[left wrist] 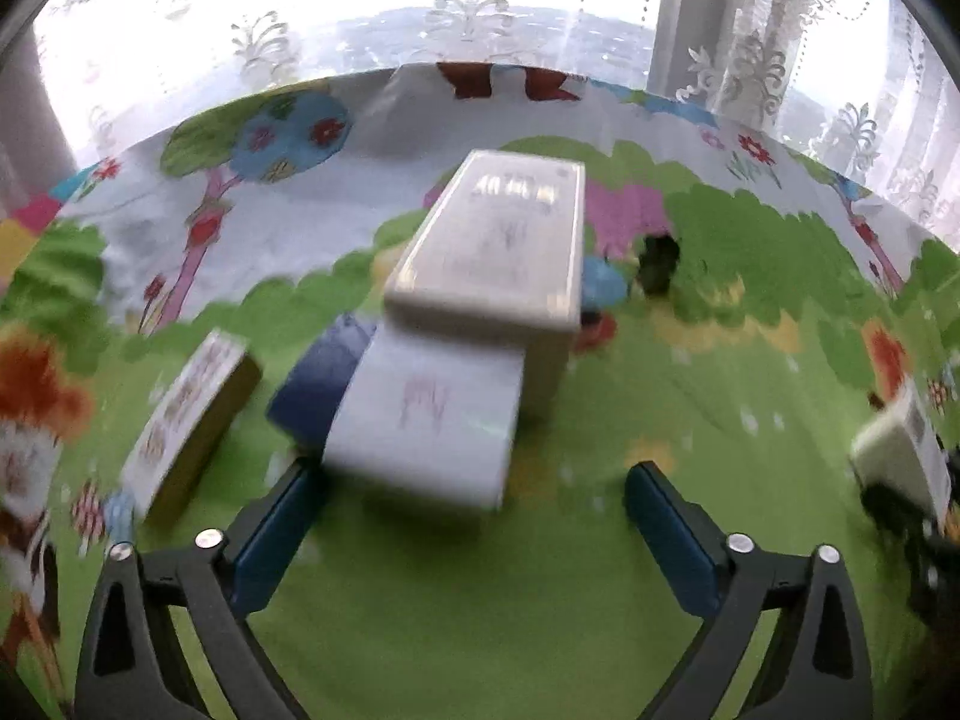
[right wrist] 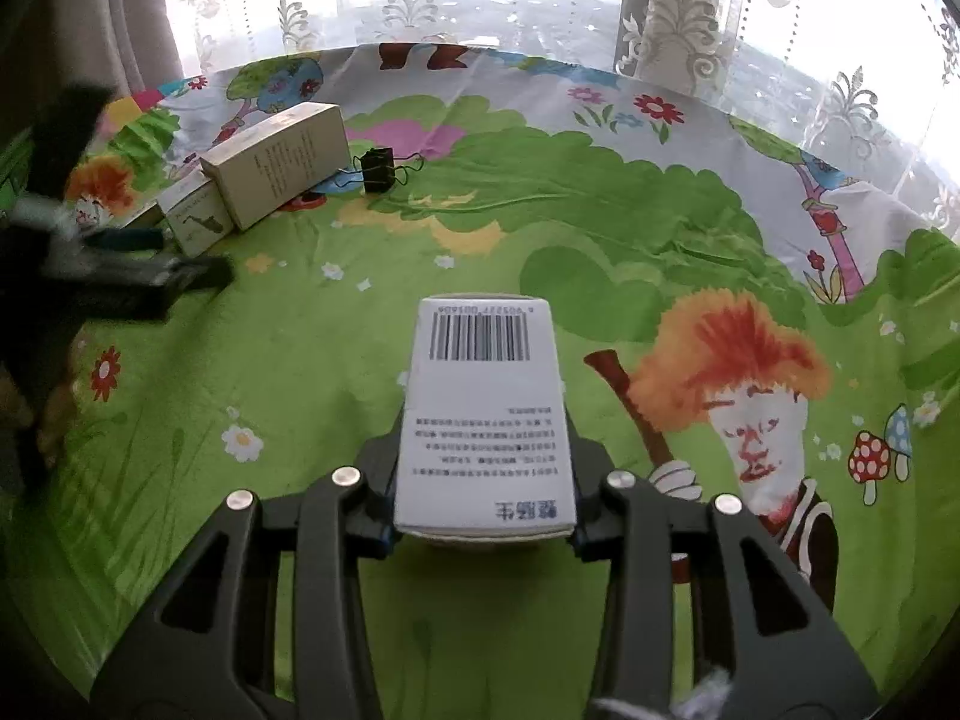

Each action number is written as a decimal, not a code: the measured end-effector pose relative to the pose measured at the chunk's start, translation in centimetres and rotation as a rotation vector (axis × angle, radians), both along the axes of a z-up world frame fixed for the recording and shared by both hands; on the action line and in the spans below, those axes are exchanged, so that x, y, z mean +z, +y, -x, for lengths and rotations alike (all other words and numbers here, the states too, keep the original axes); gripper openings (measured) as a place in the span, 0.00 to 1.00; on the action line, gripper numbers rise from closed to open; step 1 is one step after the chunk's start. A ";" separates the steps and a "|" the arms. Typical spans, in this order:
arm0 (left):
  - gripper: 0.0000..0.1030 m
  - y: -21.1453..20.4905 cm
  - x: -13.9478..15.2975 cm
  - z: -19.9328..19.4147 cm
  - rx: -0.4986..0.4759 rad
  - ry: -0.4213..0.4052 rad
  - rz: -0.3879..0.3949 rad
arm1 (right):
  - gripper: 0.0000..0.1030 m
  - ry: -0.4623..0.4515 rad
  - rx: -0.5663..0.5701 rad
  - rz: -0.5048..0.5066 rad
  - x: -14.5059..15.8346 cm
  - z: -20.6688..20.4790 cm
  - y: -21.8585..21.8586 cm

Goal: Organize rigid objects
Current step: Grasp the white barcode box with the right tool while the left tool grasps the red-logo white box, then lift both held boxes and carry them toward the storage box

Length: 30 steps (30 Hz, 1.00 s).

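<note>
Your right gripper [right wrist: 480, 516] is clamped on a white barcode carton [right wrist: 485, 414]: pads press both long sides near the end closest to the cam. Its long axis runs straight away from you along the fingers, barcode end pointing toward the window, printed face up. It looks lifted off the cartoon tablecloth [right wrist: 600, 222], though I can't be sure of that.

Taking the tall beige box [left wrist: 498, 240] as landmark: it lies w/ its long axis running away from the left cam, toward the table's far edge. A smaller white box [left wrist: 429, 420] butts against its near end, same axis, blurred. A dark blue box [left wrist: 318, 384] sits just left of that one, touching it. Further left, a white box w/ olive side [left wrist: 192, 420] lies angled, apart from the rest. A black binder clip [left wrist: 657, 264] sits just right of the beige box, near its far half.

Your left gripper [left wrist: 474, 507] has jaws spread wide, nothing pressed btwn them; the left pad is just at the white box's near corner, contact unclear.

Open room: bare green cloth right of the beige box, btwn it and the carton. Far table edge meets the lace curtain [right wrist: 678, 18].
</note>
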<state>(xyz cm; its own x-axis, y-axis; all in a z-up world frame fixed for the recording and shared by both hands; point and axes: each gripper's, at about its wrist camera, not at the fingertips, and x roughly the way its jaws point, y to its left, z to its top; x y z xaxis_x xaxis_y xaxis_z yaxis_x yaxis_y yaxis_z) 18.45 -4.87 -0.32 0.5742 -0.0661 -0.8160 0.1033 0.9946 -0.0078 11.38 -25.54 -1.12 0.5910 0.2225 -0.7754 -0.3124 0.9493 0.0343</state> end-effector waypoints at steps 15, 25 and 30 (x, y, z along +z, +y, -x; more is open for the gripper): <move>0.68 0.9 0.9 12.3 -0.033 -0.061 -0.019 | 0.44 0.006 0.006 -0.015 0.0 -0.1 0.0; 0.89 1.6 0.3 10.4 0.049 -0.017 -0.008 | 0.44 0.006 0.008 -0.012 0.0 0.0 0.0; 0.89 1.7 0.3 10.4 0.046 -0.019 -0.008 | 0.44 0.006 0.010 -0.010 0.1 0.0 0.0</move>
